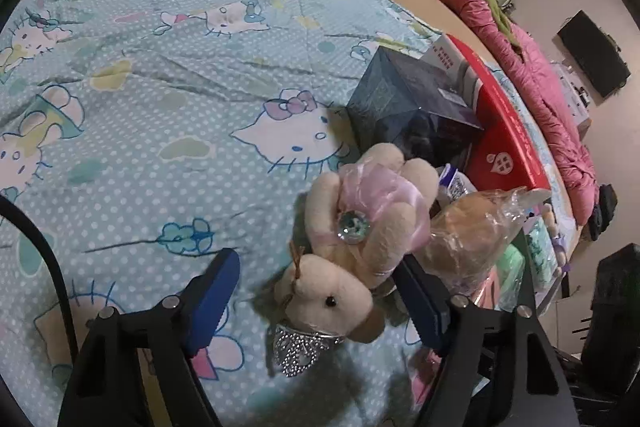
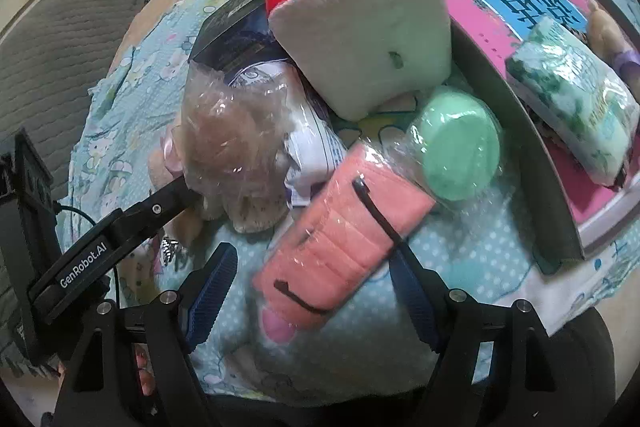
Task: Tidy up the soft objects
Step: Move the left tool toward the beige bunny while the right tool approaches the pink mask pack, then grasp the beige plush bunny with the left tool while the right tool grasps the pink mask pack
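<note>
My left gripper (image 1: 320, 301) points down at the cat-print sheet (image 1: 152, 99) with its 2 blue pads spread wide. The cream plush bear (image 1: 352, 255) lies between them, head toward the camera, a pink ribbon with a clear gem on its body and a silver crown (image 1: 300, 347) under its chin. The right pad sits right at the bear's flank — I cannot tell if it touches — while the left pad stands clear of it, so nothing is pinched.

My right gripper (image 2: 316, 297) is spread as well, its pads on either side of the salmon-pink wrapped bundle (image 2: 344, 231), which lies tilted on the sheet with its near end between the fingers; a gap shows on the left side.

Just beyond the bundle lie a green roll in clear wrap (image 2: 460, 151), a brown plush in a plastic bag (image 2: 236, 151) and a white cushion with a red top (image 2: 360, 27). To the right, a shallow box with a pink floor (image 2: 532, 131) holds a green-and-white packet (image 2: 576, 95). In the right view, the left gripper's black arm reaches in beside the bagged plush.
</note>
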Demonstrator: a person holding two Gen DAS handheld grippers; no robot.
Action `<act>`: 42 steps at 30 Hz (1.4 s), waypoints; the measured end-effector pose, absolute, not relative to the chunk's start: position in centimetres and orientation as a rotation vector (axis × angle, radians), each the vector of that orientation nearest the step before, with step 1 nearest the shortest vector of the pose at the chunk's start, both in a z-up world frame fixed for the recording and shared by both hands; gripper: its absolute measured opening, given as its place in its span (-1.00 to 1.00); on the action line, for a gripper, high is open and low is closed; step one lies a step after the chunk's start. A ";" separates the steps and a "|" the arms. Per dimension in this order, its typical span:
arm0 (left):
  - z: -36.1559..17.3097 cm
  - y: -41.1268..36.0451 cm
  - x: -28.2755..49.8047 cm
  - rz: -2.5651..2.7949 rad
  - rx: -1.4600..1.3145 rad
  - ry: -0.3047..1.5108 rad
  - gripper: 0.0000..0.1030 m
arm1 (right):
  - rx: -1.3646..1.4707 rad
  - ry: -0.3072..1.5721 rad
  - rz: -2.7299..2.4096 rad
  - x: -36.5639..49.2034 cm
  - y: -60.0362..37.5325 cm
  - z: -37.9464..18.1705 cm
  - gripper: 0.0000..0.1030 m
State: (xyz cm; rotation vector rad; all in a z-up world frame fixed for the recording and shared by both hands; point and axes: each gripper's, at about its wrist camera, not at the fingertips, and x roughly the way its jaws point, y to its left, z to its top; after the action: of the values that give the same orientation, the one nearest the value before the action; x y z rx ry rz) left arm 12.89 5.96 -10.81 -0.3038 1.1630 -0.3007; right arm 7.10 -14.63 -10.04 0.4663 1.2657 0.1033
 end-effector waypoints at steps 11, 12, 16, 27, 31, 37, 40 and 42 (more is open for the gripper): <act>-11.6 5.9 13.3 -0.351 -0.385 1.161 -0.15 | 0.494 1.249 0.119 7.3 -15.0 -10.7 0.13; -11.6 5.9 13.2 -0.350 -0.385 1.161 -0.17 | 0.495 1.246 0.126 7.2 -15.0 -10.7 0.10; -11.3 6.2 12.6 -0.340 -0.401 1.160 -0.22 | 0.527 1.243 0.154 6.6 -15.5 -9.9 0.02; -8.5 7.0 9.6 -0.280 -0.345 1.124 -0.25 | 0.512 1.188 0.228 4.9 -16.2 -7.2 -0.02; -6.0 6.8 8.6 -0.269 -0.314 1.079 -0.25 | 0.495 1.133 0.222 4.5 -17.4 -5.2 -0.03; -2.5 5.1 7.5 -0.268 -0.246 1.028 -0.25 | 0.439 1.031 0.200 4.0 -19.9 -1.9 -0.03; -1.2 4.1 6.9 -0.275 -0.225 1.005 -0.25 | 0.409 0.992 0.189 4.1 -20.4 -0.6 -0.03; -0.4 3.4 6.6 -0.280 -0.213 0.997 -0.25 | 0.387 0.968 0.184 4.0 -20.8 0.1 -0.03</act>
State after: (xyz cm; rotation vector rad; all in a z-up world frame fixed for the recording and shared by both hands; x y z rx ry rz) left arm 6.56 3.35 -0.42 -0.2132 0.9968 -0.2802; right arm 3.99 -20.81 0.11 0.3866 0.9683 0.1841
